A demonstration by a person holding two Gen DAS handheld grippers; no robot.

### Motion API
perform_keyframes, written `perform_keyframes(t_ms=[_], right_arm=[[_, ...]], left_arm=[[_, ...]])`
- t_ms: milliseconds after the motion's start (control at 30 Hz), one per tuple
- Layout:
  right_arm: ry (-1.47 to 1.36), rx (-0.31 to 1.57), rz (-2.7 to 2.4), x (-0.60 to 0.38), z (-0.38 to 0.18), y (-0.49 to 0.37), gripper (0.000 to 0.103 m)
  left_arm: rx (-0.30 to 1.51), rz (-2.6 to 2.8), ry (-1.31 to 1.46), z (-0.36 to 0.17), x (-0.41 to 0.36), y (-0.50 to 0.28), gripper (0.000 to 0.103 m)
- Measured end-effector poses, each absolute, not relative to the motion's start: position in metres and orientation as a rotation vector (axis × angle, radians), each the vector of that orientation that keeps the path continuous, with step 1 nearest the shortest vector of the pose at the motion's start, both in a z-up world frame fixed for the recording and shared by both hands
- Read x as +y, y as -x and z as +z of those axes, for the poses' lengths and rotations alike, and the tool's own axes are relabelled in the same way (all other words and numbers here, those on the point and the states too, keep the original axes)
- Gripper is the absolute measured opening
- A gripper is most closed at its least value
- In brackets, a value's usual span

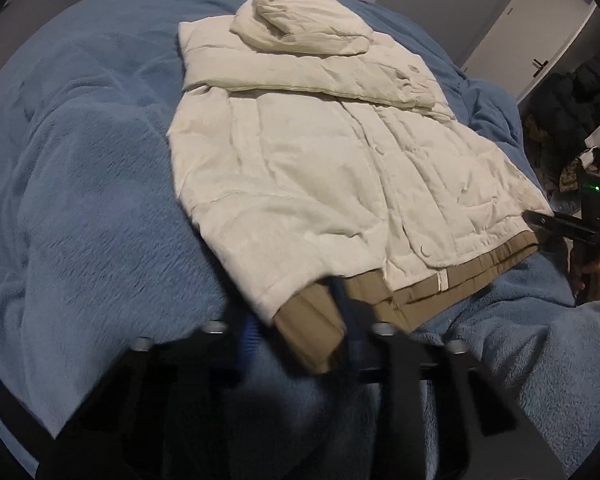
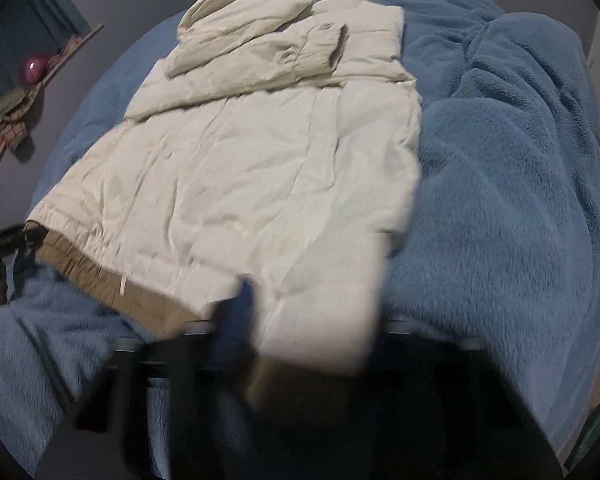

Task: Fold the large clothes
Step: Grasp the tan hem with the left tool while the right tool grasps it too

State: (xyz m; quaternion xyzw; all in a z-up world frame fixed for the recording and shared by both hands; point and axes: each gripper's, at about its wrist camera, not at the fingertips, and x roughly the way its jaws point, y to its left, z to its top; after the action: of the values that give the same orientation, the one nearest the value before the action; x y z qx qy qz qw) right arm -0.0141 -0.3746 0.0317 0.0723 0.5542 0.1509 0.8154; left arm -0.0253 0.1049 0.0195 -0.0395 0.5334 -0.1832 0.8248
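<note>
Progress looked to me about halfway: the cream puffer jacket (image 1: 300, 152) lay flat on the blue fleece blanket (image 1: 80, 200) covering the bed, front side up, with its hood (image 1: 300, 16) turned down over the collar and a sleeve (image 1: 300, 76) already folded across the chest. What remained, as I judged it, was the fold of the body itself, bringing the hem up toward the hood, and perhaps a further fold after that.

My left gripper (image 1: 300, 320) sat at the near left corner of the tan hem band (image 1: 440, 272), its jaws drawn nearly together with the corner of the hem between them; I took that as a pinch on the fabric. My right gripper (image 2: 312, 320) was at the other near corner, and its own view was smeared with blur there, but the jacket's corner filled the space between the fingers and the jaws stood narrow, so I read it as clamped on the jacket too. From the left view the right gripper's black body showed at the hem's far end, beside my hand (image 1: 596, 280)
</note>
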Motion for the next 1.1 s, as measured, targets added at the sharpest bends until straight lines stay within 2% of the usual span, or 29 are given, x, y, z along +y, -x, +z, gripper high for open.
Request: perform_keyframes(t_ms=[67, 167, 367, 633, 867, 1100], right_arm=[[-0.156, 1.153, 0.336, -0.376, 0.037, 0.012, 0.011], [-0.108, 1.072, 0.347, -0.373, 0.059, 0.012, 0.009], [-0.126, 0.946, 0.358, -0.381, 0.109, -0.018, 0.009], [-0.146, 0.808, 0.348, -0.382, 0.156, -0.107, 0.009], [-0.21, 0.769, 0.269, -0.385, 0.162, -0.21, 0.009], [-0.324, 0.79, 0.148, -0.393, 0.122, -0.312, 0.009]], left_arm=[[1.118, -0.399, 0.075, 0.023, 0.104, 0.023, 0.014], [1.066, -0.41, 0.068, 0.038, 0.107, 0.018, 0.011], [0.948, -0.406, 0.128, 0.076, 0.127, -0.015, 0.009], [0.803, -0.36, 0.199, 0.106, 0.147, -0.097, 0.008], [0.729, -0.297, 0.228, 0.118, 0.157, -0.191, 0.008], [0.715, -0.219, 0.197, 0.107, 0.151, -0.29, 0.008]])
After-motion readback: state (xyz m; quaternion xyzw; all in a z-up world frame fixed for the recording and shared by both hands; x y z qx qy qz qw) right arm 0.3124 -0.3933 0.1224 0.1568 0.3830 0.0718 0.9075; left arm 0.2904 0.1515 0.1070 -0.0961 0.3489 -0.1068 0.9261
